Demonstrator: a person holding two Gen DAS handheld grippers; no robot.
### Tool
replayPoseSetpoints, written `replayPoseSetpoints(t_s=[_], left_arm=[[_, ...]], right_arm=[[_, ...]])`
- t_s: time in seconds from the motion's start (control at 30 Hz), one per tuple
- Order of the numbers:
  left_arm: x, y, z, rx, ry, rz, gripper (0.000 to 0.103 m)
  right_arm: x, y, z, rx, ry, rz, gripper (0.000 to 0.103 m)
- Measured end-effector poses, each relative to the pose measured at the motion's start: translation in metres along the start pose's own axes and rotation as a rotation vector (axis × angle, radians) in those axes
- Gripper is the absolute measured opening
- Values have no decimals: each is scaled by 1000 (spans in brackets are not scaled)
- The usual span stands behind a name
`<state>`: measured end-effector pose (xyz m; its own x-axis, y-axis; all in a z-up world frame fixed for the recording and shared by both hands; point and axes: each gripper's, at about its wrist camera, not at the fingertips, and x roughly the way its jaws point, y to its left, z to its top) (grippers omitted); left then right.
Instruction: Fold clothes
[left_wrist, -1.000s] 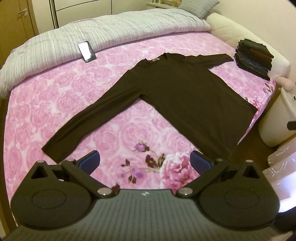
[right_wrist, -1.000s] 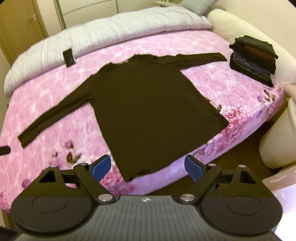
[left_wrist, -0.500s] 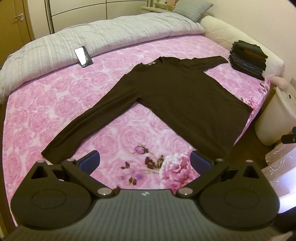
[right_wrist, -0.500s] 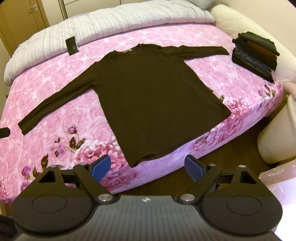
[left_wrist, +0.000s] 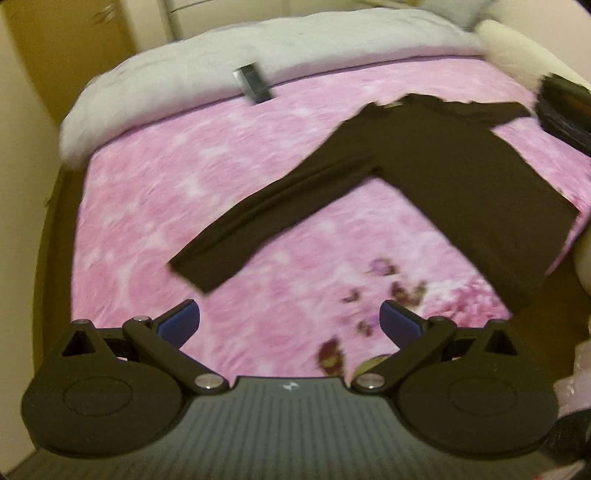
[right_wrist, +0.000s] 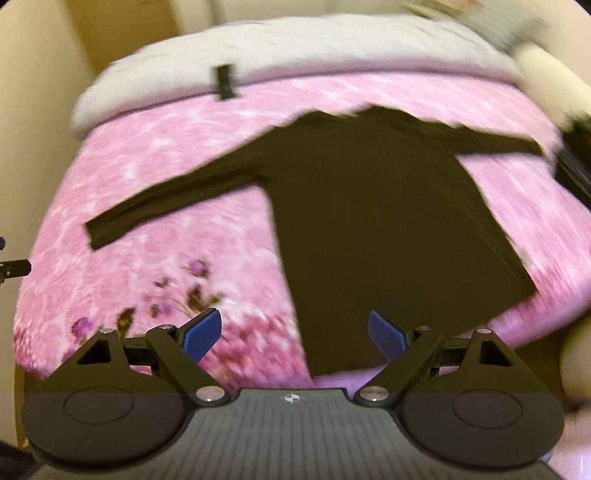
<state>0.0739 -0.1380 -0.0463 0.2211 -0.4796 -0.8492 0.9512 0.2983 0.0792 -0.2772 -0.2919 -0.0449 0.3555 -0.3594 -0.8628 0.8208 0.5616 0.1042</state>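
The dark long-sleeved shirt (right_wrist: 369, 206) lies flat and spread out on the pink floral bed (right_wrist: 166, 192), both sleeves stretched sideways, hem at the near edge. The left gripper (left_wrist: 290, 321) and right gripper (right_wrist: 295, 330) hover above the bed, fingers spread wide and holding nothing. A phone (left_wrist: 253, 82) rests near the grey duvet (left_wrist: 295, 40).

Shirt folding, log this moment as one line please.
phase: approach | left claw: open, empty | right claw: open, empty | shirt: flat on bed, unfolded | views: blurred
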Motion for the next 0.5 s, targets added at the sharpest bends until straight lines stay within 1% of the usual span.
replayPoseSetpoints(t_s=[0.1, 0.2, 0.33, 0.37, 0.4, 0.43, 0.5], left_arm=[[9, 35, -6, -132, 17, 14, 102], [23, 71, -13, -270, 23, 14, 102], [56, 109, -9, -360, -3, -21, 102], [68, 118, -6, -352, -10, -29, 102], [80, 126, -2, -332, -17, -35, 101], [94, 135, 2, -301, -18, -48, 98], [130, 151, 11, -221, -9, -85, 94]], right_arm=[[28, 24, 25, -122, 27, 71, 88], [42, 54, 47, -235, 9, 130, 88], [59, 94, 72, -359, -34, 192, 88], [65, 105, 76, -399, -43, 200, 88], [73, 120, 79, -451, -46, 208, 86], [82, 135, 81, -505, -49, 216, 80], [99, 161, 83, -600, -52, 240, 74]])
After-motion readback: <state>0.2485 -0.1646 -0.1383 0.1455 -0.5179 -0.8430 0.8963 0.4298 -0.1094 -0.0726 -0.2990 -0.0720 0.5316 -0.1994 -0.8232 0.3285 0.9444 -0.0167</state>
